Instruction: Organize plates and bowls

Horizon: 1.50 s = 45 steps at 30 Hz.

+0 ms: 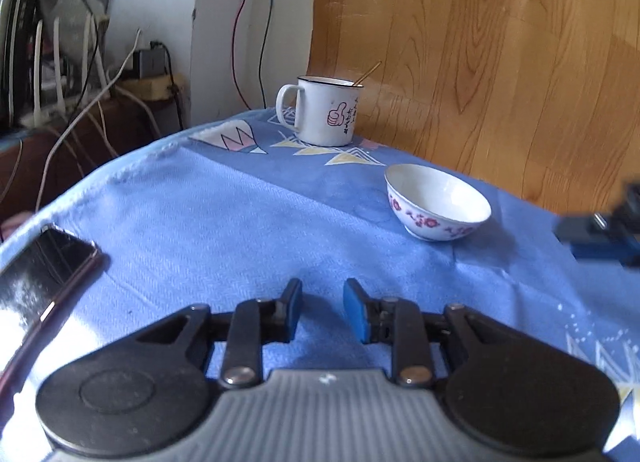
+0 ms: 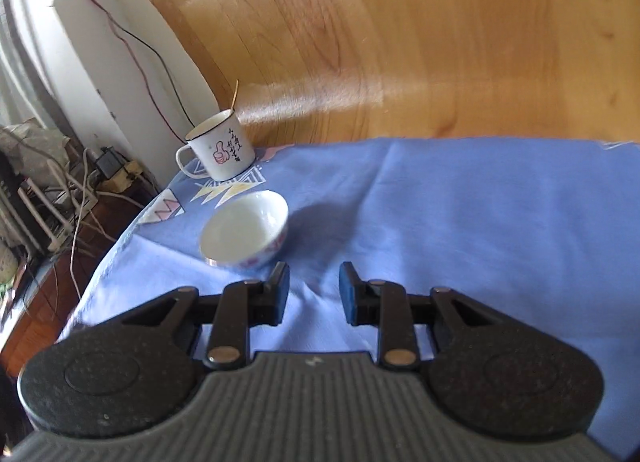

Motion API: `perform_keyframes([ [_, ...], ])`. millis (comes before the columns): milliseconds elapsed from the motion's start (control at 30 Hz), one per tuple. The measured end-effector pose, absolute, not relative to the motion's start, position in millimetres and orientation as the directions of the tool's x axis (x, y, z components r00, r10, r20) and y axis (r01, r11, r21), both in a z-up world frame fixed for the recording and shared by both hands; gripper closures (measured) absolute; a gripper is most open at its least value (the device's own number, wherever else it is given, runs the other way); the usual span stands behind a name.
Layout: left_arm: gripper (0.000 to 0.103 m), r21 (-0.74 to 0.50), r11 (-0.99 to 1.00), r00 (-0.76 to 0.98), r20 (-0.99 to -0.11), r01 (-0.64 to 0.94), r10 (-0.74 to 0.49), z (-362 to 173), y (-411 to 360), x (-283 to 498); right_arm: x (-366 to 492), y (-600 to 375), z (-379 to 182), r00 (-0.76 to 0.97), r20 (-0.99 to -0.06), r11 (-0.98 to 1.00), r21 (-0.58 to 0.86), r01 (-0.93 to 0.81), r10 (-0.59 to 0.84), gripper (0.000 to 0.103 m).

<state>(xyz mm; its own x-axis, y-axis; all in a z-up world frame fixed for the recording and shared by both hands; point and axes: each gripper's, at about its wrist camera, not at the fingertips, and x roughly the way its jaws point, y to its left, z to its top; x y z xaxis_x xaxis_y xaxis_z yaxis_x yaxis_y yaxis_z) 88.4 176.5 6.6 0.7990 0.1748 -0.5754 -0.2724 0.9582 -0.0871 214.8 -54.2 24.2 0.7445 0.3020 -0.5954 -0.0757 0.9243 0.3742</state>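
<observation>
Now both tools tilt down, narrowly parted (holding nothing), right tool (image 2: pixel 314 290) beside bowl (image 2: pixel 244 229)

A blue cloth (image 1: pixel 240 213) with pale triangle patterns near its far edge covers the table. Beyond that edge stands a wall of honey-coloured wood panelling (image 1: pixel 500 41), with a soft patch of light falling across it. To the left of the panelling is a white wall (image 1: pixel 224 21), down which a red and a black wire (image 1: pixel 256 21) hang. Further left of the white wall, a dark wooden shelf (image 2: pixel 52 294) carries a tangle of white cables (image 1: pixel 92 101) and a small black adapter (image 1: pixel 150 61)
</observation>
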Motion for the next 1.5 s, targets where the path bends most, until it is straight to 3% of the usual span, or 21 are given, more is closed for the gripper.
perform_keyframes([
  [367,0.079,-0.112,0.952,0.801,-0.573,-0.284,0.171,7,183,93,291,-13,6,0.652,-0.697,0.934,0.353,-0.051,0.299,0.071],
  [400,0.079,-0.114,0.952,0.802,-0.573,-0.284,0.17,7,183,93,293,-12,3,0.638,-0.709,0.934,0.353,-0.049,0.301,0.073],
  [467,0.079,-0.115,0.952,0.801,-0.573,-0.285,0.17,7,184,93,292,-9,1,0.625,-0.723,0.942,0.33,-0.061,0.294,0.089],
  [633,0.079,-0.118,0.951,0.802,-0.573,-0.285,0.169,7,184,93,267,-17,12,0.658,-0.694,0.947,0.307,-0.095,0.292,0.095],
  [1067,0.073,-0.114,0.959,0.805,-0.575,-0.258,0.148,6,182,93,154,-128,14,0.61,-0.717,0.902,0.432,0.008,0.338,0.094],
  [1200,0.074,-0.105,0.961,0.793,-0.592,-0.254,0.145,12,175,91,120,-147,13,0.651,-0.707,0.914,0.402,0.049,0.276,0.09],
  [1267,0.074,-0.165,0.966,0.815,-0.575,-0.199,0.07,25,162,82,110,-149,14,0.689,-0.685,0.928,0.37,0.049,0.237,0.086],
  [1333,0.074,-0.176,0.977,0.835,-0.551,-0.12,0.003,42,137,70,106,-152,13,0.708,-0.661,0.918,0.393,0.044,0.249,0.073],
  [1500,0.074,-0.209,0.977,0.789,-0.593,0.042,-0.161,56,87,70,103,-154,10,0.731,-0.624,0.896,0.442,0.037,0.277,0.073],
])
